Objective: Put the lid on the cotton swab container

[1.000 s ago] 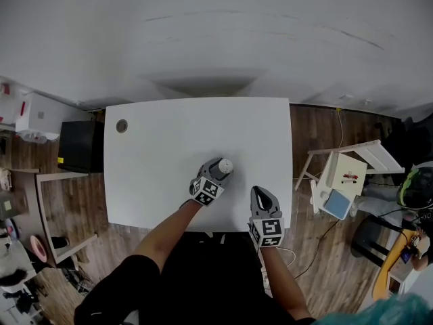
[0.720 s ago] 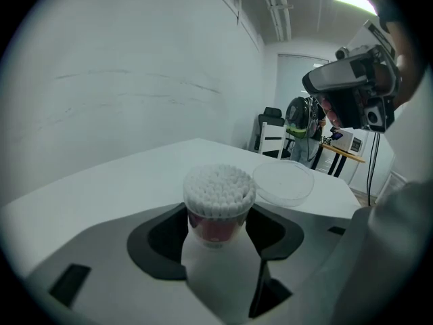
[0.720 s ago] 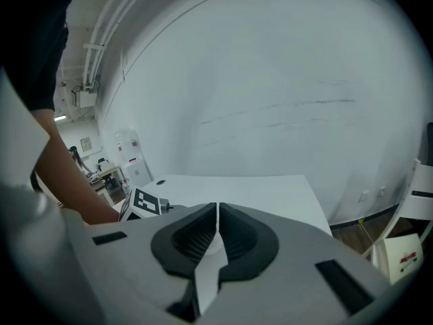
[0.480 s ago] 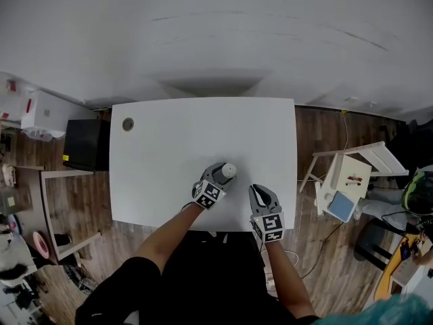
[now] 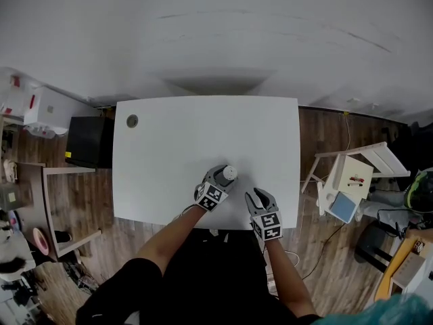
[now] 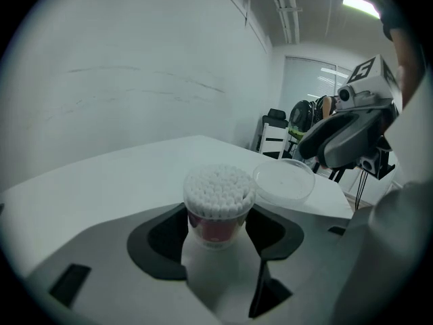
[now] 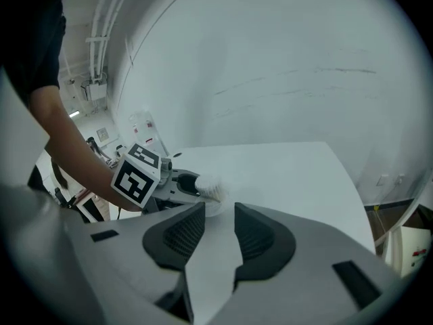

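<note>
Your left gripper [image 5: 223, 175] is closed on the cotton swab container [image 5: 229, 173]: in the left gripper view its jaws press on either side of the container's [image 6: 216, 208] lower body. The container stands upright on the white table [image 5: 203, 134]. It is uncovered, with the packed white swab tips showing at its top.

The lid [image 6: 285, 181] lies flat on the table just to the right of the container and apart from it. It is clear and round.

Your right gripper [image 5: 256, 194] is to the right of the container and nearer to you, pointing slantwise down at the table. Its jaws have just been opening and now stand spread, with a plain gap between the ribbed pads [image 7: 252, 232]. Nothing is between them. In the right gripper view the lid [image 7: 214, 208] shows only faintly, just past the tips of the right gripper [image 7: 220, 217] on the container's side. In the left gripper view the right gripper [image 6: 345, 137] hangs above the far rim of the lid; whether it touches the lid I cannot tell.

A round cable port [image 5: 132, 121] sits in the table's far left corner, well apart from the container.
</note>
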Motion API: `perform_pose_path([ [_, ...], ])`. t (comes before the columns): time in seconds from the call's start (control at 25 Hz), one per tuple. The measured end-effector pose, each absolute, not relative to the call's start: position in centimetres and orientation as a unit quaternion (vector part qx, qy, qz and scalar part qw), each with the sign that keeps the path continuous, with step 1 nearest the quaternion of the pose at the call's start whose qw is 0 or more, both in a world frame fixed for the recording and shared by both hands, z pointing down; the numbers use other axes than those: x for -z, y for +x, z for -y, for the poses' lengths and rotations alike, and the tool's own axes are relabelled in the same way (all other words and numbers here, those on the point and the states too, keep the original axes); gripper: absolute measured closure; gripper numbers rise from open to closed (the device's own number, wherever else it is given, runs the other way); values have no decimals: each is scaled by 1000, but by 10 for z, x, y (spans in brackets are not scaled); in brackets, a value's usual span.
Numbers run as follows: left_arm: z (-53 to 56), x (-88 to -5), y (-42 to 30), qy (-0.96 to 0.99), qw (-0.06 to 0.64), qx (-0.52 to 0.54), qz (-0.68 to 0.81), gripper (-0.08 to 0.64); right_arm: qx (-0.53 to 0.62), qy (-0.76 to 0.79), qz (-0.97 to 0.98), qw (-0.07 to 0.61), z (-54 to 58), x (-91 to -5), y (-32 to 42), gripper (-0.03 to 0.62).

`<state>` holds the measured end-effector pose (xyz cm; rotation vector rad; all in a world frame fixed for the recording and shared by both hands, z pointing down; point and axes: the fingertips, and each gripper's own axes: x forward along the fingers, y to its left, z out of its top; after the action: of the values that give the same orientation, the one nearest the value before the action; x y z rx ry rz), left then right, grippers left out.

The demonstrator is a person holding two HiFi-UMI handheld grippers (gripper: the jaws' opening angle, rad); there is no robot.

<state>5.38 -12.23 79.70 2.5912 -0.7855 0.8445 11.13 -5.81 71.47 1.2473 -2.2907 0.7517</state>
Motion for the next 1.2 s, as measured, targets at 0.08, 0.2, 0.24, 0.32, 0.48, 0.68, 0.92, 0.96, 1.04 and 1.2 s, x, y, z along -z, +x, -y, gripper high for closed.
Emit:
perform_pose_path([
  [0.08, 119, -798, 53, 902, 152, -295, 275, 290, -284, 436, 825, 220, 55, -723, 106, 457],
  [0.2, 115, -798, 52, 902, 152, -296, 276, 290, -286, 416, 828, 244, 50, -734, 100, 457],
  [0.24, 114, -798, 52, 902, 151, -297, 276, 290, -283, 410, 830, 250, 49, -737, 98, 457],
  [0.32, 112, -798, 52, 902, 149, -299, 275, 290, -277, 401, 834, 259, 47, -741, 95, 457],
  [0.48, 111, -799, 52, 901, 146, -302, 274, 290, -272, 392, 837, 267, 47, -746, 94, 457],
  [0.68, 110, -799, 52, 903, 139, -303, 272, 290, -270, 392, 841, 256, 47, -741, 92, 457],
  [0.92, 109, -797, 51, 902, 133, -307, 271, 290, -317, 399, 840, 187, 48, -728, 93, 457],
  [0.96, 109, -798, 51, 902, 131, -308, 271, 290, -328, 404, 835, 179, 49, -729, 95, 457],
  [1.04, 110, -798, 51, 902, 130, -309, 272, 290, -342, 415, 825, 174, 51, -731, 99, 457],
  [1.2, 109, -800, 51, 900, 132, -309, 279, 290, -390, 425, 804, 146, 52, -740, 105, 457],
])
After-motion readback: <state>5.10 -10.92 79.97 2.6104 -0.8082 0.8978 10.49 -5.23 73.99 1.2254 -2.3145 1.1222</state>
